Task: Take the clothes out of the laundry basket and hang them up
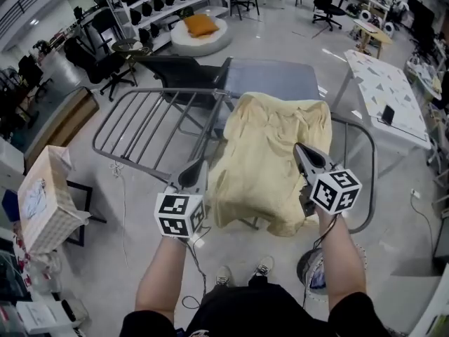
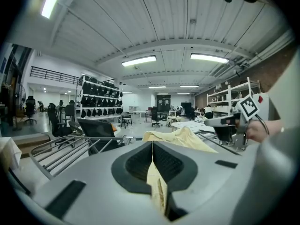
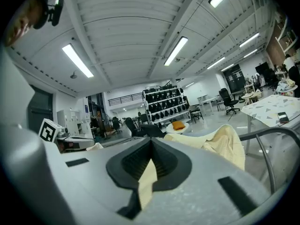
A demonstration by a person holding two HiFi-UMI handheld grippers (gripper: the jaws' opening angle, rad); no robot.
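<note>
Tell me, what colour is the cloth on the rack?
The cloth is pale yellow, clearest in the head view.

A grey metal drying rack [image 1: 140, 128] stands on the pale floor [image 1: 280, 41], its left wing of parallel bars spread outward. A crumpled yellow garment [image 1: 270, 160] lies draped across the rack's middle, its lower part hanging over the near edge. The rack's curved right-hand tube runs just beside the cloth.
</note>
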